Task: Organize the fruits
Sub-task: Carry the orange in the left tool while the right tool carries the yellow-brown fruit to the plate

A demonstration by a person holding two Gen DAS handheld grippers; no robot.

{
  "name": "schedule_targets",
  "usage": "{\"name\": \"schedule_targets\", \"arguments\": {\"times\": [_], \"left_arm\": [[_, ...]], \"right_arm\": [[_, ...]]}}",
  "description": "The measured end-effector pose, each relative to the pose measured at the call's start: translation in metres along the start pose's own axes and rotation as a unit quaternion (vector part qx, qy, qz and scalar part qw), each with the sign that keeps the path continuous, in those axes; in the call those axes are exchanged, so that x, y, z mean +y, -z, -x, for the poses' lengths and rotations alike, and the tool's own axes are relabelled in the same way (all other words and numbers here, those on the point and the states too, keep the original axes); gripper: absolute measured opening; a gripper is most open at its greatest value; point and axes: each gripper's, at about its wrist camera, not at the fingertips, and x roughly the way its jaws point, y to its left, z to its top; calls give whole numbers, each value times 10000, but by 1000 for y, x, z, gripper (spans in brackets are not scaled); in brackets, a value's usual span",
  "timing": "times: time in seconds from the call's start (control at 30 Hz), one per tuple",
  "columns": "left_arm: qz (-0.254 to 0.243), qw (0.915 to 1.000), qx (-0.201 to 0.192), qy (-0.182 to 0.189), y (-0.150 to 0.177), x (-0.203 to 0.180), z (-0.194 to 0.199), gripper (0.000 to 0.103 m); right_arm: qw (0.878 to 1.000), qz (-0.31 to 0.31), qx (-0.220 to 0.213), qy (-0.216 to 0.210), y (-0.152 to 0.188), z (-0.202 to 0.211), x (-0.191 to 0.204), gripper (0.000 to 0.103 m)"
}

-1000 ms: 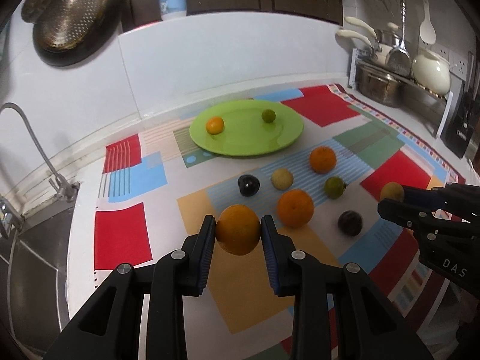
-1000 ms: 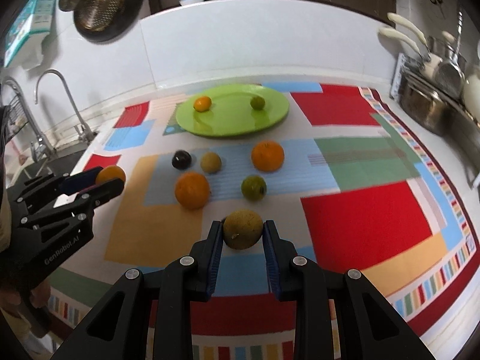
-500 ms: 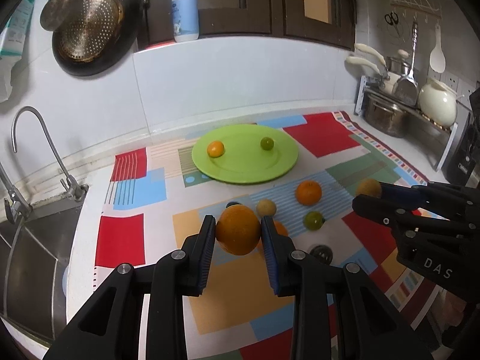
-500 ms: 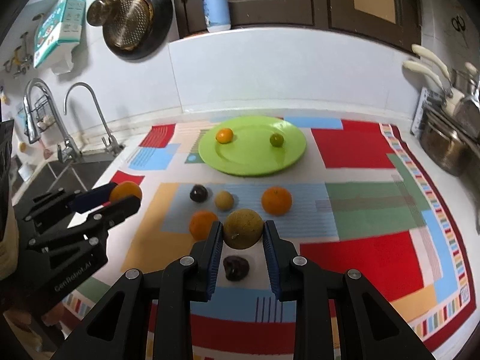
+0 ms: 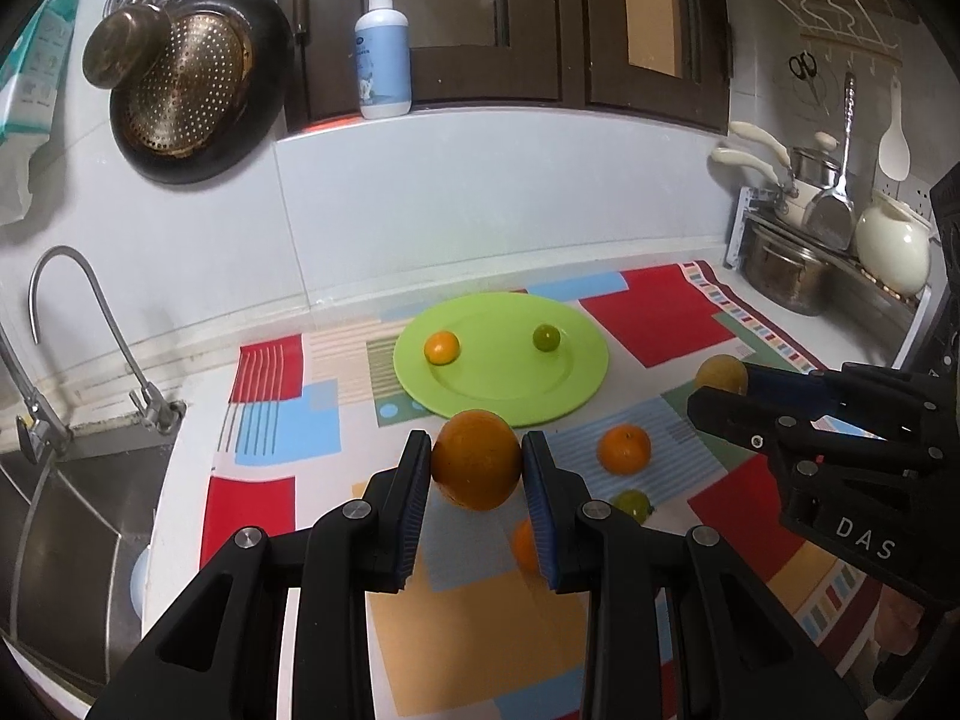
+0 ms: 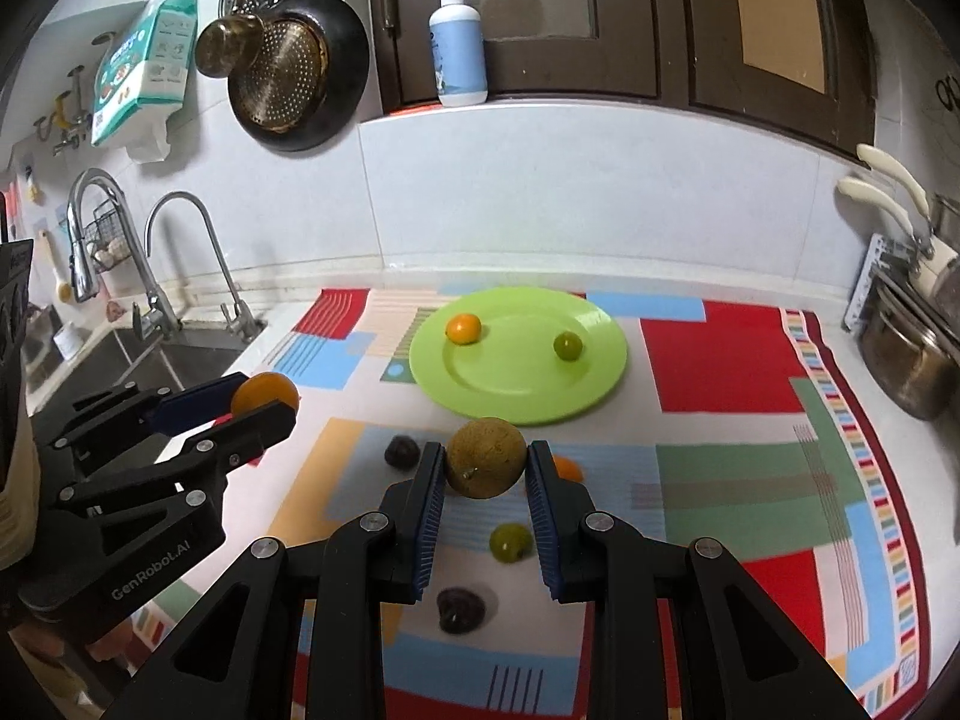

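Fingers of the left gripper (image 5: 477,468) were clamped on a large orange (image 5: 477,459), held in the air above the patterned mat (image 6: 720,360), and those of the right gripper (image 6: 485,471) were clamped on a dull yellow-brown fruit (image 6: 486,465), likewise lifted. Both loads sat just short of the near rim of the green plate (image 5: 576,384), which lay toward the mat's back edge and carried a small orange fruit (image 5: 441,347) and a small green one (image 5: 546,337). Several fruits remained on the mat's middle and near part. By my judgement the step was the carry to the plate; next each gripper would need to travel forward over bare plate, lower, and part its fingers gently so the round fruit did not roll.
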Motion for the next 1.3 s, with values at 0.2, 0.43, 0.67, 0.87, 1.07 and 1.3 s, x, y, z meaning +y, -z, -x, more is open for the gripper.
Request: {"name": "schedule_targets", "arguments": {"times": [0.2, 0.43, 0.67, 0.87, 1.07, 1.3], "left_arm": [[67, 10000, -26, -10, -13, 4, -10, 31], [-14, 10000, -82, -31, -28, 5, -25, 31], [-68, 9999, -80, 51, -49, 5, -51, 31], [-151, 9998, -110, 53, -66, 5, -78, 31], [-198, 9998, -15, 59, -77, 8, -111, 31], [-241, 9996, 137, 56, -87, 14, -147, 31]], "right_arm": [[9999, -8, -90, -65, -14, -7, -4, 28], [9999, 13, -94, -111, -26, -22, -10, 28], [9999, -60, -59, -140, -43, -45, -24, 28], [9999, -56, -15, -108, -59, -68, -35, 28], [9999, -16, 56, -117, -74, -95, -48, 28], [9997, -2, 225, -132, -91, -133, -59, 28]]}}
